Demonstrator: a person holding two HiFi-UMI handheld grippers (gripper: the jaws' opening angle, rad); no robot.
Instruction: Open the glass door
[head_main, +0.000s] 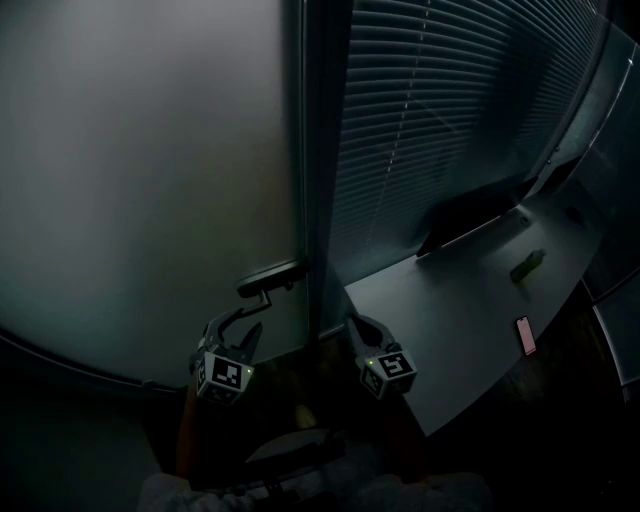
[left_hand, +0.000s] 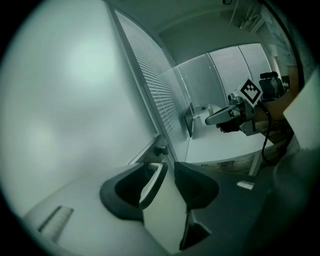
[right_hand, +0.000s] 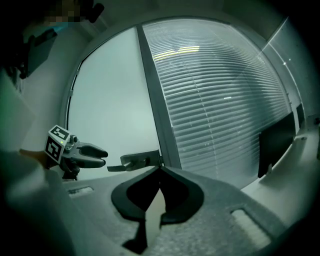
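The frosted glass door fills the left of the head view, and its dark lever handle juts out near the door frame. My left gripper hangs just below that handle, open, with nothing between its fingers. In the left gripper view its jaws stand apart, with the handle's base a little beyond them. My right gripper is to the right of the frame, shut and empty. The right gripper view shows its tips touching, with the handle and the left gripper ahead.
The room is dim. Closed blinds cover the glass right of the door frame. A curved grey desk at right carries a dark monitor, a phone and a small green object.
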